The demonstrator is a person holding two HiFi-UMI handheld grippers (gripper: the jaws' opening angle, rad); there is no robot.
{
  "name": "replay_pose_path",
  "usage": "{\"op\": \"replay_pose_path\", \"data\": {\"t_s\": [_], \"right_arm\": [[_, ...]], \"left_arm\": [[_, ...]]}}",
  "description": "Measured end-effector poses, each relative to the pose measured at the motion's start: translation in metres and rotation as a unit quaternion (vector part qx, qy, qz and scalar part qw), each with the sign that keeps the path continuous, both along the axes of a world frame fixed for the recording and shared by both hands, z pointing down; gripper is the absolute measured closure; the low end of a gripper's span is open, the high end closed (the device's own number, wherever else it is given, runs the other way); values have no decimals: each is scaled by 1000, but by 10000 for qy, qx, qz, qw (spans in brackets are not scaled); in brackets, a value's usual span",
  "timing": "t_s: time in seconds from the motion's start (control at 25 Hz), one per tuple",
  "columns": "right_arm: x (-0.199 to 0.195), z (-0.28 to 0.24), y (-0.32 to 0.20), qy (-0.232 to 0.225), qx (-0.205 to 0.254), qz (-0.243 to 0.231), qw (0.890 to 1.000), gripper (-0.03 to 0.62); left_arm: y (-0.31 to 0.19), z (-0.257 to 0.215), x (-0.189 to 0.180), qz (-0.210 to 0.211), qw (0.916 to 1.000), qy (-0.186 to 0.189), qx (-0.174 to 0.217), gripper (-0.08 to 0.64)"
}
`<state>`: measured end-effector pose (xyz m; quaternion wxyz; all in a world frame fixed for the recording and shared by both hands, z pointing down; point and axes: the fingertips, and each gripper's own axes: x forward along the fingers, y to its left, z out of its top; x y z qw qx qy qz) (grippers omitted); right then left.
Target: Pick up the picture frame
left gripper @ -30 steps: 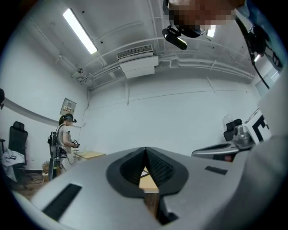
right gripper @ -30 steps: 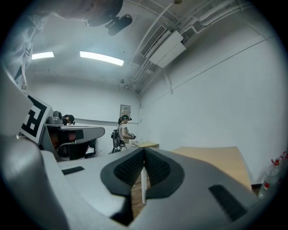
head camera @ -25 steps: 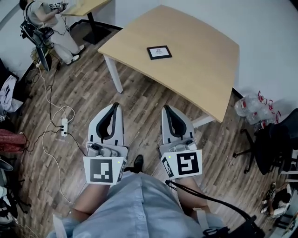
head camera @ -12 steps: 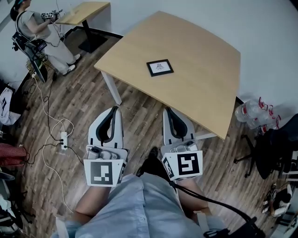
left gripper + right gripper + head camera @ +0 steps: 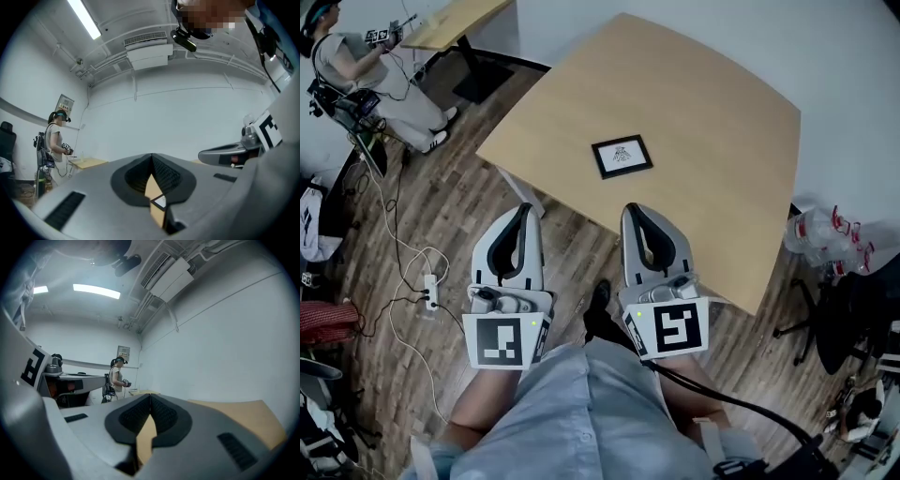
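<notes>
A small black picture frame [image 5: 622, 156] with a white print lies flat near the middle of the light wooden table [image 5: 712, 112]. Both grippers are held level, side by side, short of the table's near edge. My left gripper [image 5: 523, 208] is shut and empty, its tip just off the table's near-left edge. My right gripper [image 5: 634, 208] is shut and empty too, its tip at the table's edge, just short of the frame. In the left gripper view a sliver of the frame [image 5: 159, 201] shows through the gap under the closed jaws.
A person [image 5: 356, 66] stands far left beside a second table [image 5: 455, 21]. Cables and a power strip [image 5: 430, 291] lie on the wooden floor at left. Water bottles [image 5: 825, 239] and a dark office chair [image 5: 862, 309] stand right of the table, which backs onto a white wall.
Both grippers have advanced together toward the table, still shut. The table and the frame now sit closer and lower in the head view.
</notes>
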<state>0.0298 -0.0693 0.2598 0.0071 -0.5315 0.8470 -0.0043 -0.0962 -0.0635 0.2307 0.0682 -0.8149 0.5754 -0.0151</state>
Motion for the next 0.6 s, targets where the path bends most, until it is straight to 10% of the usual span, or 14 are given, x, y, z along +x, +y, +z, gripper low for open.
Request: {"op": "replay_pose_path", "data": {"t_s": [0.6], "right_arm": [[5, -2, -115, 8, 49, -245, 9997, 591]], "left_arm": [[-96, -20, 9, -317, 9993, 161, 78, 558]]}}
